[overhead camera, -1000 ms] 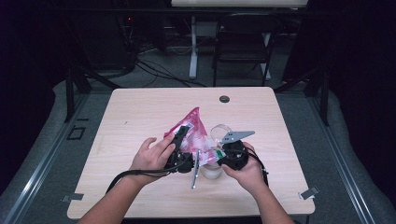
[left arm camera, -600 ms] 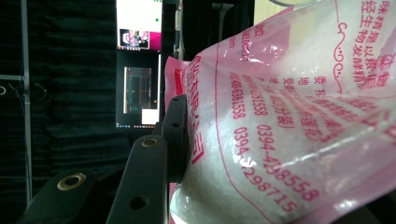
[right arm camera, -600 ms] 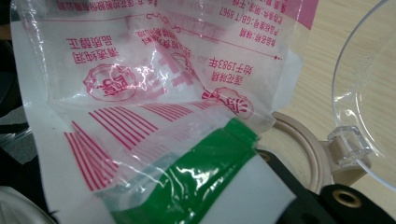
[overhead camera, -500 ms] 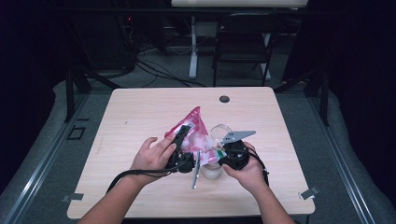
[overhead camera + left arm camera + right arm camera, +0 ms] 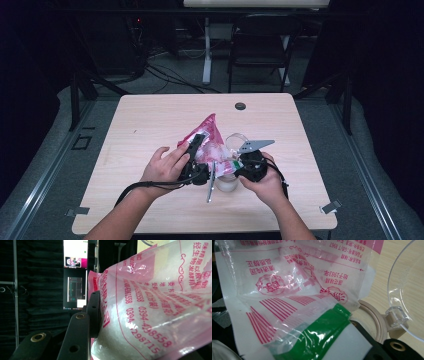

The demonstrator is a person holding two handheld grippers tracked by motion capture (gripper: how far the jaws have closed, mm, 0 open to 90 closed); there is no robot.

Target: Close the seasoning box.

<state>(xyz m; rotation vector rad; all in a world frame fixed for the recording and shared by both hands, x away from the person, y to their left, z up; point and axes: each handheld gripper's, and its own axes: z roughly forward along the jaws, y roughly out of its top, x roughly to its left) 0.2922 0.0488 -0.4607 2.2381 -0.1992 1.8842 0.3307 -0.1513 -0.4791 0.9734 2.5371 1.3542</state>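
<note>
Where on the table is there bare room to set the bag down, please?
The far half, between the bag and the round black cap, lies bare, as do both side strips of the table. It is crowded at the near middle, around the grippers and the jar.

Lighting: table point(image 5: 150, 125) evenly lit from above, surroundings dark. Soft shadows beneath hands. Glare on pink bag point(image 5: 160, 302) plastic. Close views soft-focused near the lens; high view slightly grainy.

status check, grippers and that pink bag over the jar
Left gripper clamped on pink bag, white granules inside. Right gripper shut on the bag's green-taped corner. Bag held over the clear jar, lid flipped open. Nothing blocking.
</note>
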